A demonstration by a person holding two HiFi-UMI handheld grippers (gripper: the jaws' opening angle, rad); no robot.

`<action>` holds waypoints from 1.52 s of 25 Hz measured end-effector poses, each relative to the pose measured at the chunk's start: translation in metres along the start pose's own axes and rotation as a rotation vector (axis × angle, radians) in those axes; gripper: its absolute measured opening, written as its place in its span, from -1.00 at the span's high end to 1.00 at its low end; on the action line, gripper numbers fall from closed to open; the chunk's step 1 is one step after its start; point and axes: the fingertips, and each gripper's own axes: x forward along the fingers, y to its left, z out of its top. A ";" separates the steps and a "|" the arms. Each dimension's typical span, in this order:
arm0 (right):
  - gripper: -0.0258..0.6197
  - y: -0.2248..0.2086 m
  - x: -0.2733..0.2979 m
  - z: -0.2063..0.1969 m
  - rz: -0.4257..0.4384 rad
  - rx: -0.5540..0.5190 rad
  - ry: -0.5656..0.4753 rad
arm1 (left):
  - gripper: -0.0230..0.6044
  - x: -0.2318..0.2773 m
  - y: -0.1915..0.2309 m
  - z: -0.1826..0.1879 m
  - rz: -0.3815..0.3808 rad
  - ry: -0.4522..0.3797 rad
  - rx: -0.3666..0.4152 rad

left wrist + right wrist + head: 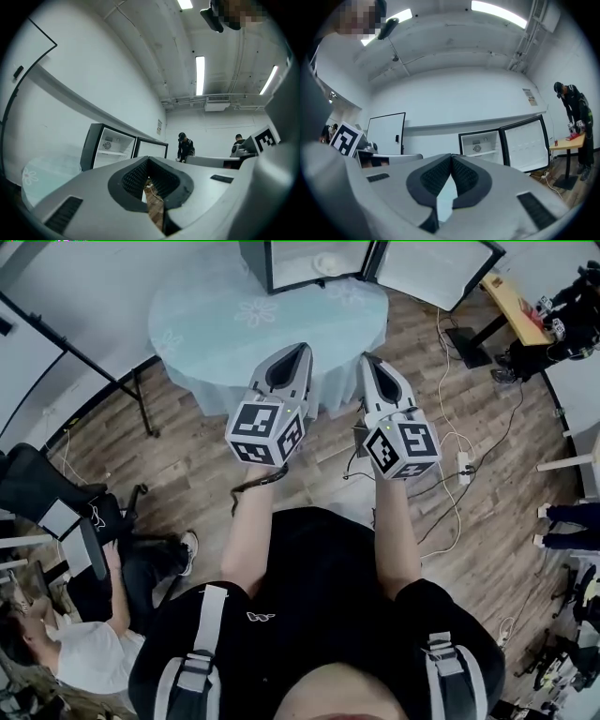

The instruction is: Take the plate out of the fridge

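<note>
A small black fridge (309, 263) stands with its door (441, 273) swung open on a round table with a pale blue cloth (216, 324). A pale round plate (328, 263) shows inside it in the head view. Both grippers hover side by side over the table's near edge and point at the fridge. My left gripper (302, 349) is shut and holds nothing, and so is my right gripper (367, 360). The left gripper (148, 162) has the open fridge (110, 150) ahead on its left. From the right gripper (451, 158) the fridge (483, 146) lies ahead on the right. The plate is not clear in either gripper view.
A person sits on the floor at the lower left (66, 652) beside a black chair (56, 502). Cables and a power strip (461, 465) lie on the wooden floor at the right. A yellow table (516, 306) stands at the far right, with people (574, 117) near it.
</note>
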 end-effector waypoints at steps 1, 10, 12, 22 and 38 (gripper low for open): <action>0.92 -0.001 0.003 0.000 -0.003 0.000 0.002 | 0.93 0.002 0.003 0.000 0.000 -0.001 -0.004; 0.92 -0.011 0.015 -0.012 -0.037 0.005 0.031 | 0.93 0.010 0.021 -0.004 -0.007 0.002 -0.043; 0.92 -0.016 0.015 -0.011 -0.043 0.005 0.035 | 0.93 0.012 0.023 -0.005 -0.006 0.003 -0.053; 0.92 -0.031 0.041 0.001 0.007 -0.033 0.030 | 0.93 0.040 0.037 0.003 0.017 -0.042 -0.083; 0.92 -0.102 0.129 -0.042 0.073 0.072 0.101 | 0.93 0.127 0.079 -0.039 0.096 0.050 -0.109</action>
